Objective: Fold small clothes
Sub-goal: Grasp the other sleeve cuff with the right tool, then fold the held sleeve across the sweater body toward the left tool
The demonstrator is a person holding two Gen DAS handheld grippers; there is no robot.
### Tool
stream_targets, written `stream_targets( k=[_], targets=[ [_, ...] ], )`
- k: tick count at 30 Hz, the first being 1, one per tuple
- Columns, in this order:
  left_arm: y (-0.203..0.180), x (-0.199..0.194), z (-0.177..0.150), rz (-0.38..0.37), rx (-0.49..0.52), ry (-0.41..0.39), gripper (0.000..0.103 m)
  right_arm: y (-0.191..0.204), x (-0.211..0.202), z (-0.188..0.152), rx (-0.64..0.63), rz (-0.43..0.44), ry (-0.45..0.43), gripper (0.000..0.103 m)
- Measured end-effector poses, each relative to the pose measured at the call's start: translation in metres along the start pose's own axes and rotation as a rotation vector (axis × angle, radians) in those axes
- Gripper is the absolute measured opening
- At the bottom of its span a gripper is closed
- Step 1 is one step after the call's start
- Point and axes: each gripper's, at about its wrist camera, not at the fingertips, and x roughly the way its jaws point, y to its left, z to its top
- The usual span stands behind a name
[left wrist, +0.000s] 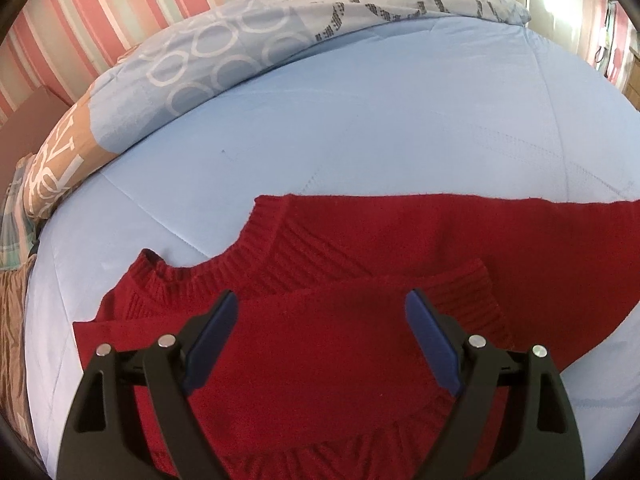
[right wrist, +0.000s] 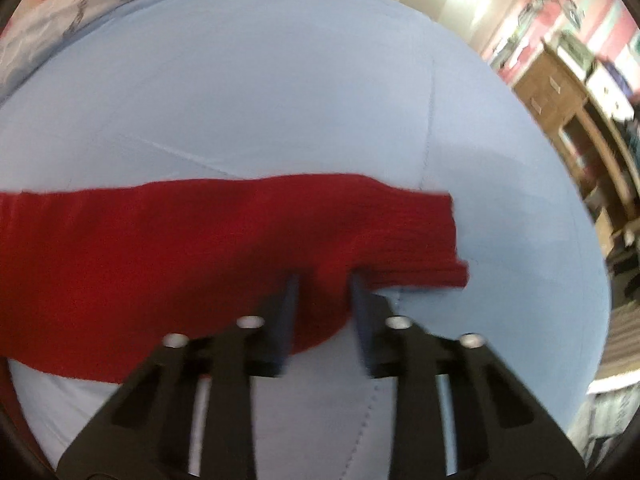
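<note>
Left wrist view: left gripper [left wrist: 322,306] spread wide, holding nothing, hovering over red knit sweater [left wrist: 360,280] lying flat on blue bedspread [left wrist: 320,120], sleeve folded across chest; looks soft, thick, limp, light, best pinched at ribbed collar or cuff. Right wrist view, blurred: right gripper [right wrist: 324,280] narrowed around a bunch of sweater edge near ribbed hem, probably gripping; likely to sag and stretch when lifted.

A pale blue quilted bed cover [left wrist: 360,120] with stitched seams fills most of both views. At its far edge lies a light blue pillow with white ring patterns [left wrist: 224,52], touching an orange cushion with white letters [left wrist: 60,160]. Behind them stands a wall with pink and white stripes [left wrist: 120,4]. A brown wooden cabinet [right wrist: 568,108] is at the right.
</note>
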Motion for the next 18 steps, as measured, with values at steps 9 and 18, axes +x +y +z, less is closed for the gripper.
stream_targets(
  k=[9,18],
  targets=[
    [0.021,-0.007,-0.006,-0.005,-0.027,-0.003,0.086,0.026,-0.046,0.001,-0.072,0.007,-0.087,0.013],
    [0.069,-0.025,-0.015,0.03,-0.062,-0.024,0.086,0.106,-0.125,0.005,-0.17,0.159,-0.177,0.013]
  ],
)
